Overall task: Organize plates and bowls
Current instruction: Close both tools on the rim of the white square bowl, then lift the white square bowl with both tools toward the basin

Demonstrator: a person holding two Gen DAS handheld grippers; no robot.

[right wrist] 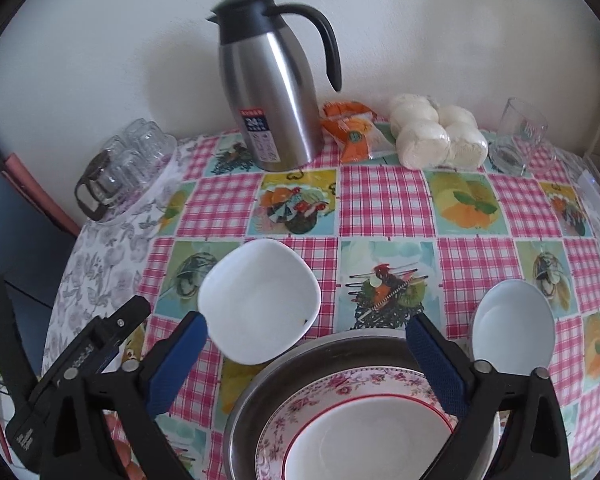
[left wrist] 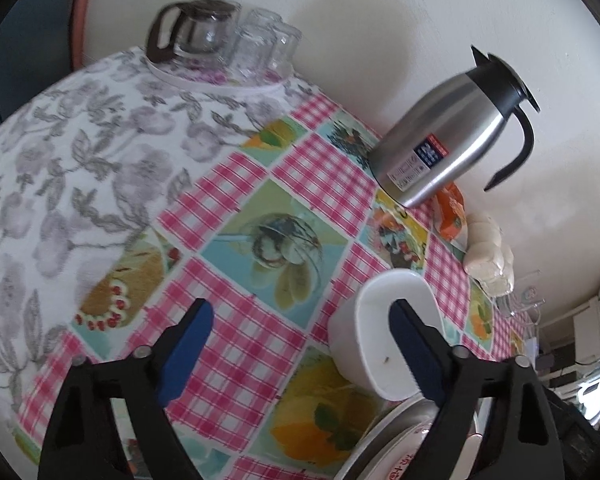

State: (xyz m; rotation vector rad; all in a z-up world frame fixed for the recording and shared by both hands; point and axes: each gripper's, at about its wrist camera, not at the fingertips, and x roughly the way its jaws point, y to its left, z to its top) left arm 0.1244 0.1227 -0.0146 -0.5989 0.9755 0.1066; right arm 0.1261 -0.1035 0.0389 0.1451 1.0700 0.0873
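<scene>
A white square bowl (right wrist: pixel 260 300) sits on the patterned tablecloth (right wrist: pixel 384 200), just left of a steel basin (right wrist: pixel 244 404) that holds a floral-rimmed plate (right wrist: pixel 364 428). A pale blue oval bowl (right wrist: pixel 514 324) lies to the basin's right. My right gripper (right wrist: pixel 306 354) is open above the basin and plate, holding nothing. My left gripper (left wrist: pixel 300 344) is open and empty; its right finger (left wrist: pixel 416 352) reaches over the white bowl (left wrist: pixel 380 340), beside the basin rim (left wrist: pixel 384 440). The left gripper's body shows at the lower left of the right wrist view (right wrist: pixel 84 368).
A steel thermos jug (right wrist: pixel 276 92) stands at the back by the wall. Beside it lie an orange packet (right wrist: pixel 350 128), wrapped white buns (right wrist: pixel 436 132) and clear glasses (right wrist: pixel 520 136). A tray with a glass pot and upturned glasses (left wrist: pixel 220 44) sits at the far left corner.
</scene>
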